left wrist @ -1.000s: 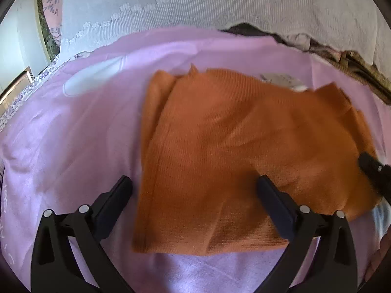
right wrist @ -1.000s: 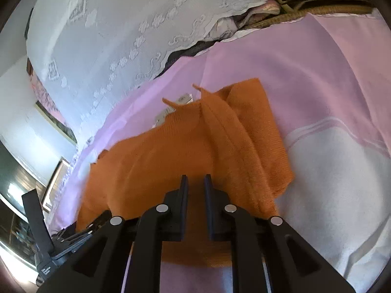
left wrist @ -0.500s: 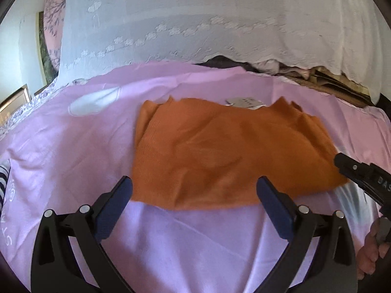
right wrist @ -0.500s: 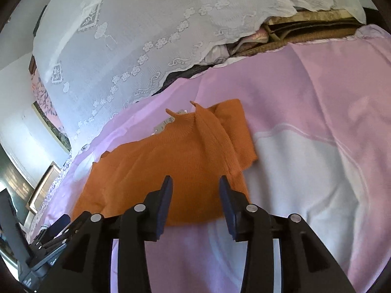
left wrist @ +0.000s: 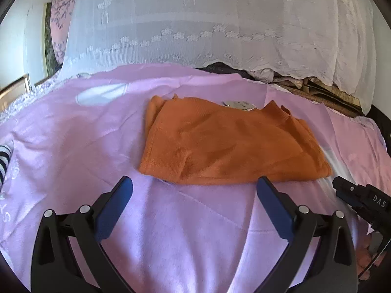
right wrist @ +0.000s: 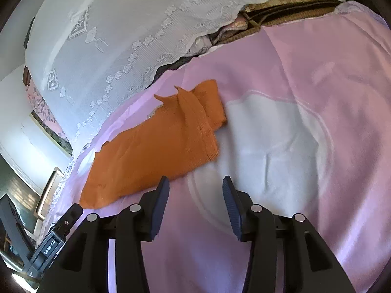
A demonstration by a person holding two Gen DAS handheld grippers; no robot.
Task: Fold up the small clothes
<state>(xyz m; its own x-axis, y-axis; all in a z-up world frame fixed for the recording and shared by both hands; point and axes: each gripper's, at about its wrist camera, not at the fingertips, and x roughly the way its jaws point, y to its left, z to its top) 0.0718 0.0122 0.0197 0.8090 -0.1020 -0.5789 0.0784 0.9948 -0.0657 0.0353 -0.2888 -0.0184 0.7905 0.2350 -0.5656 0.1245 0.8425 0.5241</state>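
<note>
Left wrist view: low and near over the pink-lilac bedspread [left wrist: 73, 131], facing forward between its own wide-set fingers toward the white lace curtain [left wrist: 220, 24]. Right wrist view: tilted, equally near, facing the same bed from the right side. Shared: the folded orange knitted garment [left wrist: 227, 146] [right wrist: 156, 151], bedspread [right wrist: 317, 73], curtain [right wrist: 122, 36]; each view catches the other hand-held gripper [left wrist: 361, 202] [right wrist: 56, 236] at its edge.

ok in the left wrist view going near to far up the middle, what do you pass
left tool with open jaws → bare pink blanket → folded orange garment → white tag at its far edge → more pink blanket → white lace curtain
</note>
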